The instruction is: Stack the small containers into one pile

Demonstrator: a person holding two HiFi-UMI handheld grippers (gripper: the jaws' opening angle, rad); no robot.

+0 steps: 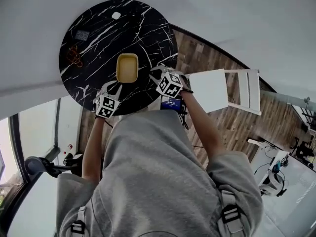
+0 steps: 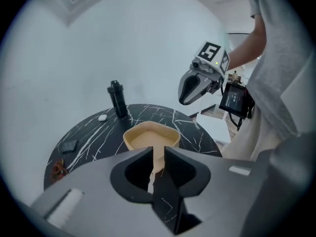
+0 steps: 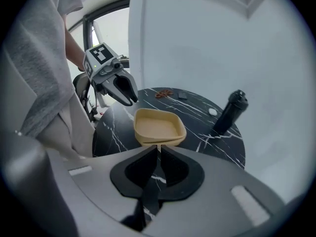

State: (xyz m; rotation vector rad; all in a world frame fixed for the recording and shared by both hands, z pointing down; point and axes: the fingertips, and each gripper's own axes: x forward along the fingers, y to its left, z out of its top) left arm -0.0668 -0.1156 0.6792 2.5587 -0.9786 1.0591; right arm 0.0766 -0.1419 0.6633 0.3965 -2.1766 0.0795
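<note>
**Helper:** Tan containers, are they all in one pile yet?

**Me:** I think so. On my screen I see one pile of tan containers (image 1: 127, 68). It sits on the black marble table (image 1: 94, 38), in the upper left of the head view. In the right gripper view a line runs round its side. So I judge one container sits inside another. I see no loose container anywhere.

**Helper:** What are your grippers doing?

**Me:** My left gripper (image 2: 158, 151) has its jaws a little way apart. The pile's near edge is right at the tips, but nothing squeezes it. My right gripper (image 3: 159, 149) is open only a thin crack and holds nothing. The pile is just ahead of it.

**Helper:** What is left?

**Me:** Not much, I guess. I only need to pull both grippers back. The black bottle (image 3: 229, 111) at the right is not part of this job.
</note>
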